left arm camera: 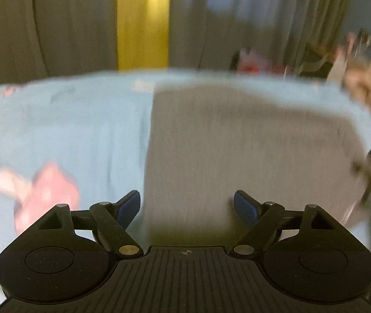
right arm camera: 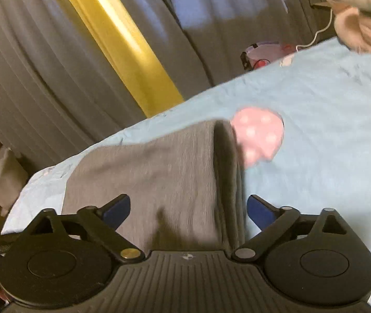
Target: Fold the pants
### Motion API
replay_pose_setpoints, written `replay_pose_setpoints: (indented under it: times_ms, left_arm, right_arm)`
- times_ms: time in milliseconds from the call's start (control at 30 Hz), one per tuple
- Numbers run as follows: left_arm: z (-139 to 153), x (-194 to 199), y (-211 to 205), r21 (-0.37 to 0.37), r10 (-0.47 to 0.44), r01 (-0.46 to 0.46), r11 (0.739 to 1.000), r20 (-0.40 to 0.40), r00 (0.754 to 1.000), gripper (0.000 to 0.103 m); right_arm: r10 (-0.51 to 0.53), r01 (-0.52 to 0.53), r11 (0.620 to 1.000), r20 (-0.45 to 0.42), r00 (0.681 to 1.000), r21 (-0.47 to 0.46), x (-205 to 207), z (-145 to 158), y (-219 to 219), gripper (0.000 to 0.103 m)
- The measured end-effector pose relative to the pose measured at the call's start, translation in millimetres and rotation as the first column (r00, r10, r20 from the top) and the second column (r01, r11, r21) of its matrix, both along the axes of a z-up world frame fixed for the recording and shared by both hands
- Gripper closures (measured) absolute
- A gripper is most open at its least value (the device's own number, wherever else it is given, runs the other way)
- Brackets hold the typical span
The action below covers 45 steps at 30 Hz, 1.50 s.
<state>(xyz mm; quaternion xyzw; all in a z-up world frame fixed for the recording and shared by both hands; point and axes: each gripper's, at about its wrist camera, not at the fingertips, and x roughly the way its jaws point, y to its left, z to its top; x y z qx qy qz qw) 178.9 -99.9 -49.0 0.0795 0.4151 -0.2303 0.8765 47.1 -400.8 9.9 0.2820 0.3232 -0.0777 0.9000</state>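
Grey ribbed pants (left arm camera: 250, 151) lie folded on a light blue bedsheet (left arm camera: 81, 125). My left gripper (left arm camera: 186, 206) is open, with the pants' near edge between its blue pads; the view is blurred. In the right wrist view the pants (right arm camera: 159, 182) lie flat with a folded edge raised on the right. My right gripper (right arm camera: 188, 208) is open, its blue pads on either side of the cloth, not clamped. The other gripper shows blurred at the left wrist view's right edge (left arm camera: 370, 172).
The bedsheet (right arm camera: 328, 130) has pink printed patches (right arm camera: 258, 133) (left arm camera: 44, 190). Grey and yellow curtains (right arm camera: 123, 52) hang behind the bed. A stuffed toy (right arm camera: 362, 18) sits at the upper right. A white cable and pink items (right arm camera: 261, 54) lie past the bed's far edge.
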Motion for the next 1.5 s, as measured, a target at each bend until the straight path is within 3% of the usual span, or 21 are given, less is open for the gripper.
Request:
replay_pose_setpoints:
  times_ms: [67, 100, 233, 300, 333, 400, 467, 533, 667, 733, 867, 967, 1133, 1233, 1367, 1500]
  left_arm:
    - [-23.0, -4.5, 0.0, 0.087, 0.029, -0.03, 0.996, 0.008, 1.0, 0.012]
    - [-26.4, -5.5, 3.6, 0.096, 0.054, -0.056, 0.994, 0.015, 0.998, 0.007]
    - [-6.9, -4.0, 27.3, -0.002, 0.17, -0.171, 0.985, -0.054, 0.984, 0.013]
    - [-5.2, -12.0, 34.2, -0.043, 0.18, -0.184, 0.982, -0.066, 0.981, 0.013]
    - [-9.1, -15.7, 36.6, -0.029, 0.173, -0.175, 0.984, -0.073, 0.982, 0.011]
    - [-21.5, -12.7, 35.6, 0.078, 0.198, -0.192, 0.978, -0.075, 0.977, 0.007]
    - [-26.6, -18.0, 35.8, 0.091, 0.228, -0.22, 0.971, -0.089, 0.97, 0.007]
    - [-26.4, -30.8, 34.8, 0.12, 0.222, -0.214, 0.969, -0.062, 0.973, 0.008]
    - [-34.3, -71.5, 24.8, 0.237, 0.109, -0.101, 0.966, -0.02, 0.994, 0.007]
    - [-36.0, -93.0, 25.4, 0.243, 0.083, -0.081, 0.967, 0.0, 0.997, 0.006]
    - [-34.2, -109.7, 31.8, 0.197, 0.141, -0.134, 0.971, -0.019, 0.99, 0.002]
    - [-34.7, -117.4, 38.3, 0.191, 0.205, -0.196, 0.962, -0.024, 0.979, 0.002]
    - [-10.4, -137.0, 28.9, 0.21, 0.209, -0.218, 0.953, 0.064, 0.976, 0.002]
    - [11.2, -146.9, 22.9, 0.166, 0.166, -0.183, 0.969, 0.113, 0.98, 0.001]
    - [30.6, -145.2, 20.0, 0.095, 0.139, -0.156, 0.983, 0.163, 0.977, 0.001]
    - [32.6, -135.5, 19.7, 0.089, 0.125, -0.15, 0.985, 0.24, 0.963, 0.001]
  right_arm:
    - [-0.036, 0.029, 0.996, -0.081, 0.996, -0.081, -1.2, -19.2, 8.7, 0.004]
    - [-0.03, 0.018, 0.995, -0.119, 0.992, -0.1, -1.1, -28.3, 12.4, 0.004]
    - [-0.084, 0.073, 0.991, -0.1, 0.991, -0.108, -17.0, -18.4, 23.6, 0.004]
    - [-0.068, 0.06, 0.991, -0.066, 0.996, -0.121, -24.8, -15.3, 31.3, 0.004]
    - [-0.054, 0.044, 0.99, -0.07, 0.996, -0.135, -26.0, -17.0, 35.0, 0.004]
    - [-0.094, 0.059, 0.977, -0.167, 0.981, -0.204, -24.2, -28.6, 36.9, 0.004]
    - [-0.141, 0.075, 0.966, -0.259, 0.956, -0.247, -15.9, -41.1, 38.4, 0.004]
    - [-0.136, 0.087, 0.975, -0.243, 0.96, -0.205, -24.6, -34.4, 43.0, 0.004]
    - [-0.071, 0.022, 0.985, -0.28, 0.957, -0.172, -38.2, -31.0, 68.1, 0.004]
    - [-0.025, -0.043, 0.978, -0.319, 0.947, -0.204, -41.8, -26.6, 88.6, 0.004]
    - [0.018, -0.129, 0.928, -0.303, 0.953, -0.349, -47.3, -10.6, 132.1, 0.004]
    - [0.007, -0.179, 0.884, -0.371, 0.929, -0.432, -43.2, -12.5, 155.4, 0.004]
    - [0.044, -0.151, 0.882, -0.239, 0.97, -0.447, -59.3, 10.5, 169.9, 0.004]
    - [0.047, -0.116, 0.901, -0.171, 0.984, -0.418, -64.1, 19.7, 171.4, 0.004]
    - [0.057, -0.041, 0.899, 0.024, 0.998, -0.436, -79.0, 43.0, 176.8, 0.004]
    - [0.037, -0.035, 0.892, -0.005, 0.999, -0.451, -66.4, 34.3, 176.4, 0.004]
